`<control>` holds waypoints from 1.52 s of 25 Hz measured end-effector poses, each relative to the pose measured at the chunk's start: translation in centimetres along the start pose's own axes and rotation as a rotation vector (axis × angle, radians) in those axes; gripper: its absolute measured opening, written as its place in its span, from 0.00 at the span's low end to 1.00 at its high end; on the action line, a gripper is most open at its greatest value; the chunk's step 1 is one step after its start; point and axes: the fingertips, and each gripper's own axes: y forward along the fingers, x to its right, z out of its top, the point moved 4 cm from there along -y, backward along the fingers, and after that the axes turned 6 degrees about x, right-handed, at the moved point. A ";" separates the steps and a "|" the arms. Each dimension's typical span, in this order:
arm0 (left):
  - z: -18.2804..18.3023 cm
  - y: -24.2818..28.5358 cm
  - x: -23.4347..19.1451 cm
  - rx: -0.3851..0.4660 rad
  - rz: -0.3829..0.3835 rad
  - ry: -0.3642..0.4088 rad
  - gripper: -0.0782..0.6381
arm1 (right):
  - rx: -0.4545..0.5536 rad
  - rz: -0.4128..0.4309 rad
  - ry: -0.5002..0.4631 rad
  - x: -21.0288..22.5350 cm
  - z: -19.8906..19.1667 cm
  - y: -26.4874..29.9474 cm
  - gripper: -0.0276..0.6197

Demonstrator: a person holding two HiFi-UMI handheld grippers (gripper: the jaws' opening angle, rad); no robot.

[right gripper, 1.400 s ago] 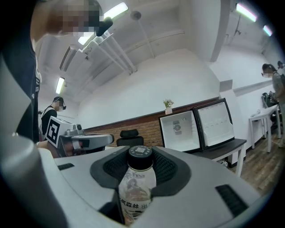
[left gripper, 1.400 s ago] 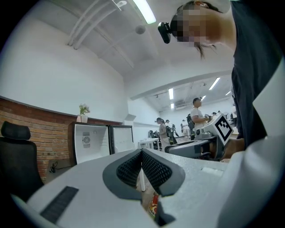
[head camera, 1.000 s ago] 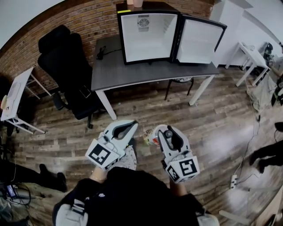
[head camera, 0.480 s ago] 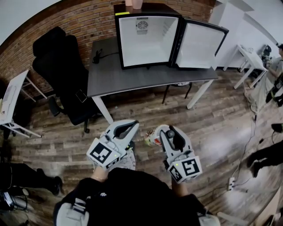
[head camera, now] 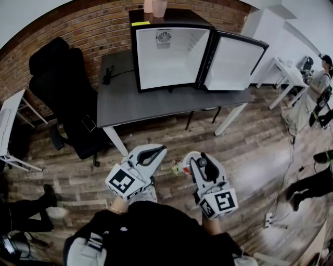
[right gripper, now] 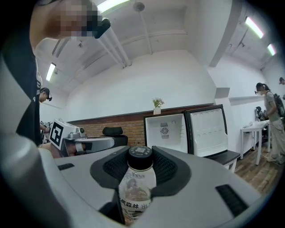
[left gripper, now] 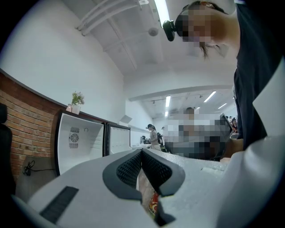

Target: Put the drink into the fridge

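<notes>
Brick-walled room: one open fridge [head camera: 169, 52], one drink [head camera: 179, 166], two tools [head camera: 161, 149] [head camera: 192, 158].

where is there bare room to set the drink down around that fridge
The fridge interior is bare, between its white walls. The dark table is free from the fridge front to its near edge. Crowded: the fridge top, with pots, and the table's left end, with a cable.
</notes>
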 end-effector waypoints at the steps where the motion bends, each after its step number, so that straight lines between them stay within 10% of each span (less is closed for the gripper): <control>1: 0.0 0.4 -0.6 0.000 -0.006 -0.005 0.11 | -0.003 -0.007 -0.001 0.2 0.1 0.6 0.27; 38: -1.8 4.5 -23.5 0.060 -0.021 -0.082 0.11 | -0.074 -0.068 -0.052 3.1 -1.5 22.8 0.27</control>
